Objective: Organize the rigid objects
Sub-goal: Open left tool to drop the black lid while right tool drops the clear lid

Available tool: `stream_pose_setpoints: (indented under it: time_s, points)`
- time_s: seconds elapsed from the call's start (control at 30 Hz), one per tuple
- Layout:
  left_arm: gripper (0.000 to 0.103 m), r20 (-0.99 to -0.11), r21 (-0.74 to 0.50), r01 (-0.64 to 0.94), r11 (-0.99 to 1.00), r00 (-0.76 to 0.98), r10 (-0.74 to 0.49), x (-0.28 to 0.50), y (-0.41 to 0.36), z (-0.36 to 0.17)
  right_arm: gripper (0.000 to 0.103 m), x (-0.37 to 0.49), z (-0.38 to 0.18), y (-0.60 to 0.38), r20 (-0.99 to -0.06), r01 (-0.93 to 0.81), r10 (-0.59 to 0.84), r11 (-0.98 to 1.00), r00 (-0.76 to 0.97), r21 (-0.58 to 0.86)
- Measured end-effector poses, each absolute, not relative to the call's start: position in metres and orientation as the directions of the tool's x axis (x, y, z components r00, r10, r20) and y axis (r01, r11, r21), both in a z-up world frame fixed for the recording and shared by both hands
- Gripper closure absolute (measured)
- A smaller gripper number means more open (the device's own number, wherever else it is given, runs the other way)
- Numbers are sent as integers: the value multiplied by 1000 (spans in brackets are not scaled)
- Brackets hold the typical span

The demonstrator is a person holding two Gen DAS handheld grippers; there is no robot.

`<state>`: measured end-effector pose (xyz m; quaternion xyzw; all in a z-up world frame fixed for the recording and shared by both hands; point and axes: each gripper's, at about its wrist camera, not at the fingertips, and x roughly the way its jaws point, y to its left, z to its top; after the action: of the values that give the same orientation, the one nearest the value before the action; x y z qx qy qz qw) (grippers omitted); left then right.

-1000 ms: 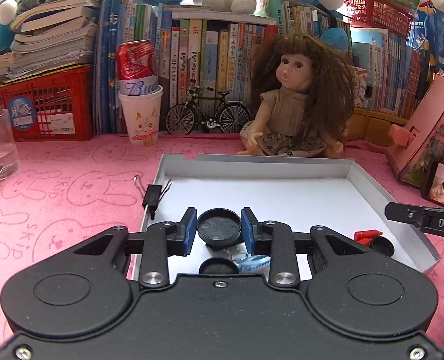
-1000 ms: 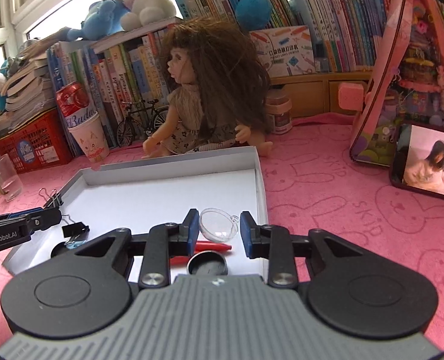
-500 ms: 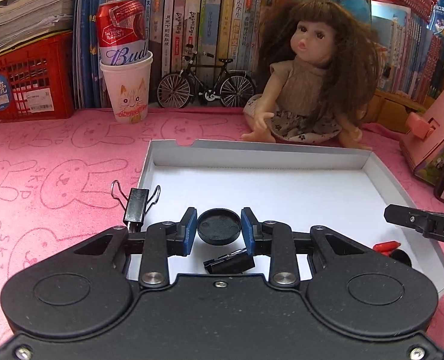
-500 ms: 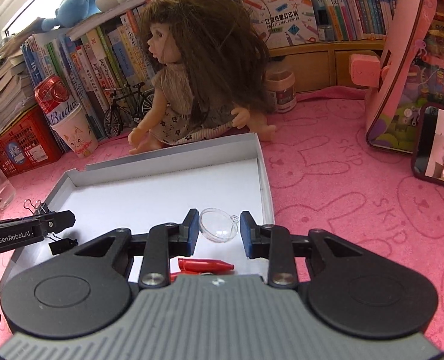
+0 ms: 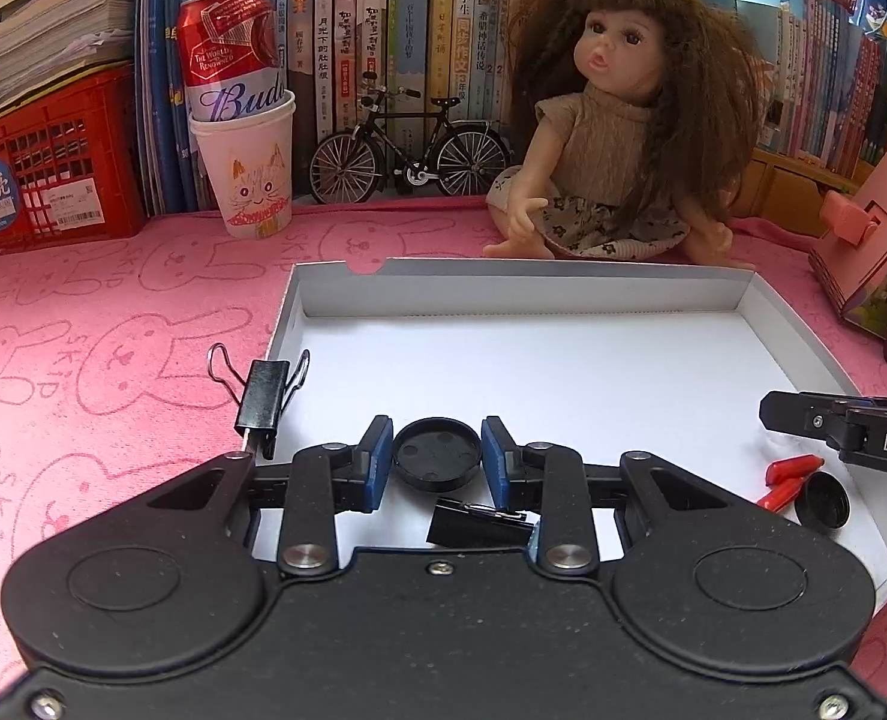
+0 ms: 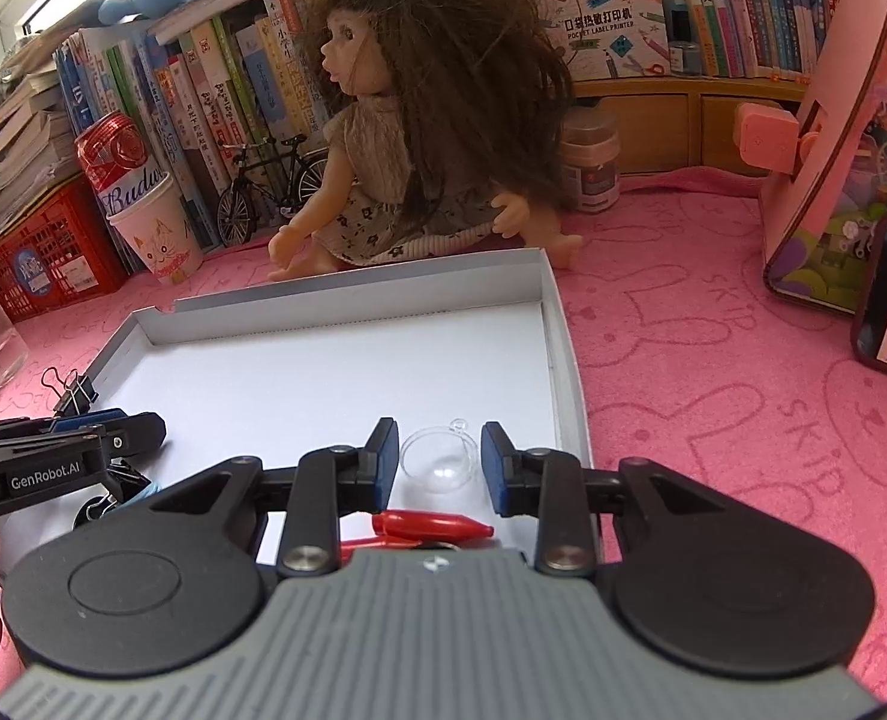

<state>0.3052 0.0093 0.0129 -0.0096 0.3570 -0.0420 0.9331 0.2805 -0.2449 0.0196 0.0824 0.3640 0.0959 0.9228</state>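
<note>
In the left wrist view, my left gripper point(image 5: 436, 441) is shut on a round black cap point(image 5: 437, 467), held over the near left part of the white tray point(image 5: 563, 269). In the right wrist view, my right gripper point(image 6: 437, 443) hangs over the tray's point(image 6: 353, 285) near right corner. Its jaws are opening. A clear plastic dome point(image 6: 440, 468) sits between the blue pads point(image 6: 386, 456), with a small gap on each side. The right gripper's tip point(image 5: 833, 426) shows at the right edge of the left view. The left gripper point(image 6: 83, 450) shows at the left of the right view.
In the tray lie a black binder clip point(image 5: 473, 525), red pen caps point(image 5: 794, 468) and another black cap point(image 5: 824, 501). A second binder clip point(image 5: 263, 390) grips the tray's left rim. A doll point(image 5: 611, 150), a model bicycle point(image 5: 410, 150) and a can in a paper cup point(image 5: 245, 168) stand behind.
Both grippers moved forward over the tray and tilted down. The black cap stayed between the left pads. The right pads have drawn apart from the clear dome.
</note>
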Motion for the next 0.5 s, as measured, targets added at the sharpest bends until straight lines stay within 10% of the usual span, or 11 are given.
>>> stream_pose_setpoints:
  time_s: [0.5]
  points:
    - [35, -575, -59, 123, 991, 807, -135, 251, 14, 43, 34, 238, 39, -243, -582, -218, 280, 960, 763, 176]
